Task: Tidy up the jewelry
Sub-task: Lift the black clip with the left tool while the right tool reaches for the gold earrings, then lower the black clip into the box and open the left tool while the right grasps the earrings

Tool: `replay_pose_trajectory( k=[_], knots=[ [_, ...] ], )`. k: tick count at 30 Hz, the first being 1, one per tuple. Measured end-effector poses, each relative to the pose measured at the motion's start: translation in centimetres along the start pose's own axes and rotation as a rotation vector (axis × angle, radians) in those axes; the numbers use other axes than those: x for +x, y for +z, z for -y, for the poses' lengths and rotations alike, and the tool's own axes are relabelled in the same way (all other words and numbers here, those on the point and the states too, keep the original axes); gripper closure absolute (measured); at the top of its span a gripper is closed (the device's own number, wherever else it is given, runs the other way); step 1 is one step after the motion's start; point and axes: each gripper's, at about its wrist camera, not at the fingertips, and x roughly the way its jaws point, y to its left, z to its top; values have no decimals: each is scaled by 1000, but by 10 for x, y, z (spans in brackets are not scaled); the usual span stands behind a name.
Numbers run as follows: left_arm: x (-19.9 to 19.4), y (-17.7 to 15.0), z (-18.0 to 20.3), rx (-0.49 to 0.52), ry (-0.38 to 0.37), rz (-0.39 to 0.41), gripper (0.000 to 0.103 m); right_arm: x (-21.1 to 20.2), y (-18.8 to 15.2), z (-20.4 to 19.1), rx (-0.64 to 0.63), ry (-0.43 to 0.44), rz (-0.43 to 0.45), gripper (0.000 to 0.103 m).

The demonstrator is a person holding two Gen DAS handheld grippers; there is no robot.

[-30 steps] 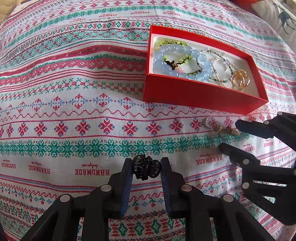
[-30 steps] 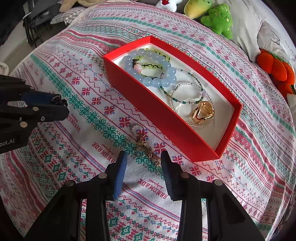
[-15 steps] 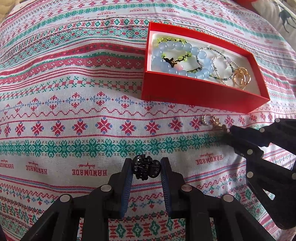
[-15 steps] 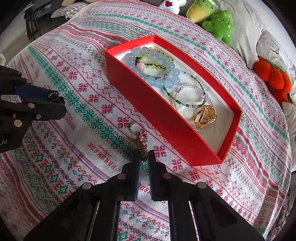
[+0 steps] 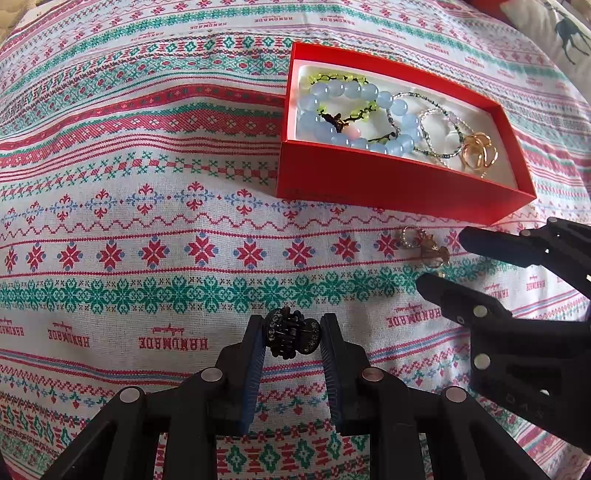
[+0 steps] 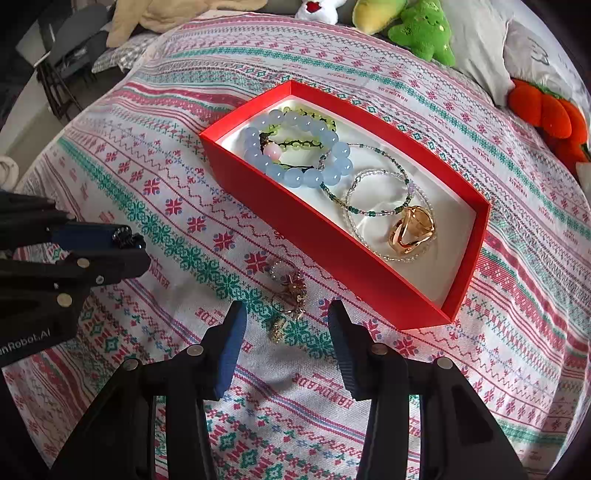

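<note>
My left gripper point(image 5: 292, 338) is shut on a small black hair claw clip point(image 5: 291, 336), held above the patterned cloth; it also shows in the right wrist view point(image 6: 127, 236). My right gripper point(image 6: 286, 321) is open and empty, its fingertips on either side of a small pile of gold rings and earrings point(image 6: 286, 291) lying on the cloth beside the red box point(image 6: 295, 218). The pile also shows in the left wrist view point(image 5: 424, 247). The red box point(image 5: 388, 184) holds a blue bead bracelet point(image 6: 295, 147), thin beaded bracelets point(image 6: 373, 192) and gold rings point(image 6: 410, 229).
The patterned cloth point(image 5: 147, 221) covers a rounded, soft surface. Plush toys lie at the far edge: green ones point(image 6: 421, 29) and an orange one point(image 6: 546, 110). A grey pillow point(image 6: 480, 40) lies beside them. A folding chair point(image 6: 62, 74) stands off the far left.
My right gripper shut near the gold pile half a second ago and has now opened again, empty; the pile stays on the cloth. My left gripper keeps its hold on the claw clip.
</note>
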Motion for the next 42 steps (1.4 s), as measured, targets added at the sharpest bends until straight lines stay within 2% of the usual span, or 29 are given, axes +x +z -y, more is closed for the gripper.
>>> replay_pose_trajectory(
  k=[1,8,14,26,32,42],
  knots=[
    [0,0,0,1,0,0,79,2,0,2,23,5,-4,56],
    [6,0,5,6,5,-1,79,15,5,16,176,52,-41,81],
    [4,1,4,7,-2,6,79,8,-2,25,270,96,-46,82],
    [-17,5,-3,-2,-24,57,79,-22,-14,51,415,92,-63,82],
    [-39,13,-12,-45,-54,135,79,-49,-16,69,482,132,1,82],
    [-45,43,-4,-80,-121,236,79,-73,-8,90,529,109,79,82]
  ],
)
